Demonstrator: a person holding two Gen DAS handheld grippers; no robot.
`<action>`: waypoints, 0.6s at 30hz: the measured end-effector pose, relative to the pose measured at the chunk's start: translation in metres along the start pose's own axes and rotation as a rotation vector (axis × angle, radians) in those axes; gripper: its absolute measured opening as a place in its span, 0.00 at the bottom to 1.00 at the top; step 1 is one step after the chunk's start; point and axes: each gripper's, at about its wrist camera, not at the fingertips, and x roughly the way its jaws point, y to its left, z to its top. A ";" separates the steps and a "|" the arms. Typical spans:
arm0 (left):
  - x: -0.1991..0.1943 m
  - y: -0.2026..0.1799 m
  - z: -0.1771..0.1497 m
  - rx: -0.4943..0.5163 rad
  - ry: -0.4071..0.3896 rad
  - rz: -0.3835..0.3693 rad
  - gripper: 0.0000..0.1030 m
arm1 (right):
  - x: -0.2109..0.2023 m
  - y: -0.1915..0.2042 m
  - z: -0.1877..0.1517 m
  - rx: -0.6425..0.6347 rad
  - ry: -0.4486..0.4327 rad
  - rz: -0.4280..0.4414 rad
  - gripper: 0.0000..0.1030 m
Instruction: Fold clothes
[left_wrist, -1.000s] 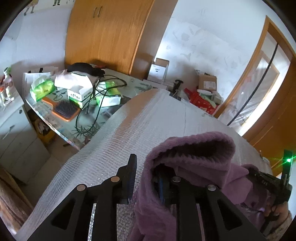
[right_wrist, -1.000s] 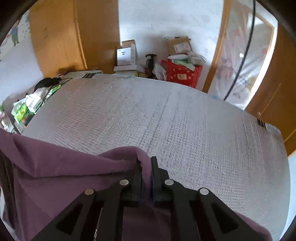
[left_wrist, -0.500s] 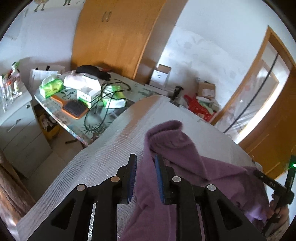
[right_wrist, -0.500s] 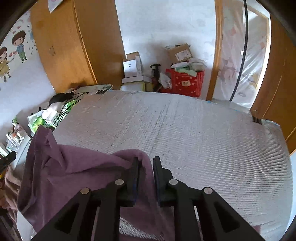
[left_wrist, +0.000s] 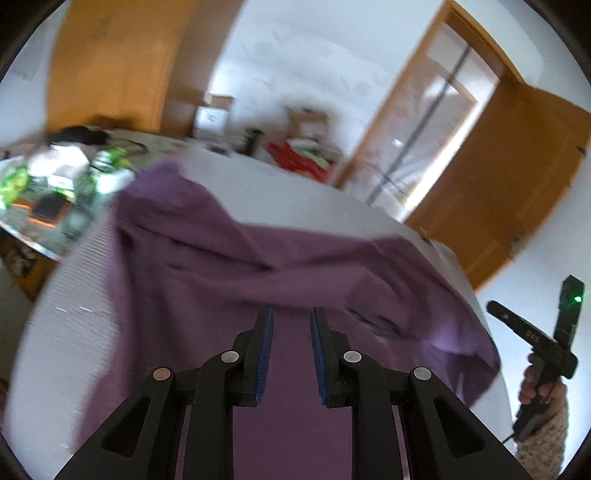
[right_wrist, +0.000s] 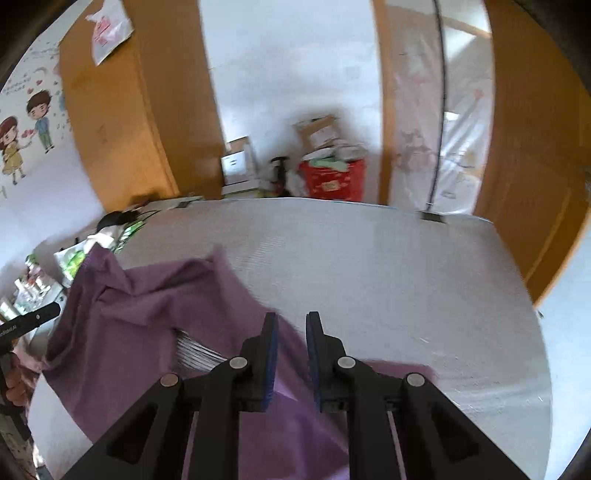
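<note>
A purple garment (left_wrist: 258, 266) lies spread and rumpled across the near part of the white textured table (left_wrist: 295, 184). My left gripper (left_wrist: 290, 314) hovers over its near edge, jaws apart, with cloth showing below the gap and nothing pinched. In the right wrist view the garment (right_wrist: 147, 317) covers the table's (right_wrist: 369, 266) near left. My right gripper (right_wrist: 290, 317) stands over the cloth's right edge with its jaws apart and nothing pressed between the pads. A hand holds that right gripper (left_wrist: 535, 339) at the far right of the left wrist view.
A cluttered side table (left_wrist: 55, 177) with green packets and cables stands left of the work table. Behind the far edge are a red basket (right_wrist: 332, 181), cardboard boxes (right_wrist: 236, 162), a wooden wardrobe (right_wrist: 140, 110) and an orange door (left_wrist: 517, 184).
Both grippers let go of the purple garment and drew back. The right jaws went from shut on cloth to apart. The garment dropped from a lifted bunch to lying spread on the table.
</note>
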 end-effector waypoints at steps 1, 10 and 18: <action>0.006 -0.008 -0.003 0.006 0.014 -0.021 0.21 | -0.001 -0.009 -0.005 0.023 0.008 -0.002 0.15; 0.049 -0.077 -0.024 0.070 0.123 -0.157 0.21 | 0.013 -0.036 -0.053 0.082 0.091 0.045 0.15; 0.085 -0.104 -0.027 0.046 0.206 -0.225 0.21 | 0.026 -0.019 -0.079 0.026 0.148 0.057 0.15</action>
